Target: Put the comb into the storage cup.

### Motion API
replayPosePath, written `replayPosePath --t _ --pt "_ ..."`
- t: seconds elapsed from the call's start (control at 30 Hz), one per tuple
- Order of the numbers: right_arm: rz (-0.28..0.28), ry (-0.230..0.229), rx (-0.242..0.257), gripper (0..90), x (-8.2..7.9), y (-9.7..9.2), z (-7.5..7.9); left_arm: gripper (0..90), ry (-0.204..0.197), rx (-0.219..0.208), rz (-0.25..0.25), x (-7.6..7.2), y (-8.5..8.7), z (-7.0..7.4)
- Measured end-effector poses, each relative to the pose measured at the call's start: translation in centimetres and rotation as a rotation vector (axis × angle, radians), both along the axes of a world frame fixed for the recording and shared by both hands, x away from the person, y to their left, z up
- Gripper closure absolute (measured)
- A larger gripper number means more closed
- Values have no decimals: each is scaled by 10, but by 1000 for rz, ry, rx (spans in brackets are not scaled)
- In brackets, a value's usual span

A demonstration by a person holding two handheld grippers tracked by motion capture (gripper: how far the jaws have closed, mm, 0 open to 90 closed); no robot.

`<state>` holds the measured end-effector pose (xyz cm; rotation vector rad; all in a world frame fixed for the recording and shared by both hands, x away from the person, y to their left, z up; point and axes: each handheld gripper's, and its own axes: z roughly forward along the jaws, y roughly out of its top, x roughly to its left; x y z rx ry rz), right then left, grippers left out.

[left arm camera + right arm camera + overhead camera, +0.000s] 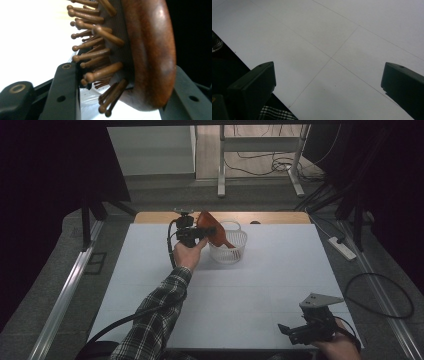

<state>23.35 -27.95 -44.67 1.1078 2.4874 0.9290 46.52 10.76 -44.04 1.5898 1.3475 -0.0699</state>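
Observation:
A brown wooden hairbrush (209,226) stands tilted, its handle reaching down into a small white basket (240,236) at the far middle of the white table (250,285). My left gripper (210,232) is at the basket's left rim, shut on the brush head. In the left gripper view (122,72) the brush's rounded back (152,50) lies against one jaw and its knobbed bristles (100,53) against the other. My right gripper (290,332) hovers open near the front right edge. Between its jaws (328,82) there is bare table.
A plaid sleeve (155,320) crosses the table's left half from the front. A wooden strip (150,216) borders the far edge. A power strip (342,247) and cables lie on the floor to the right, and a metal frame (221,165) stands behind.

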Motion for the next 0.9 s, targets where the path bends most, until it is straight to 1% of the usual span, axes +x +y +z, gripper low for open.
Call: replayPosePath --t 0.2,0.5,0.77,0.9 --pt "2 2 -6 2 0 1 0 507 19 -12 10 2 5 -4" --pt "4 3 -7 1 0 1 0 433 22 18 24 4 6 -6" --pt "4 4 -8 1 0 1 0 395 27 20 27 5 8 -7" --pt "5 4 -8 1 0 1 0 365 29 25 19 6 8 -8"
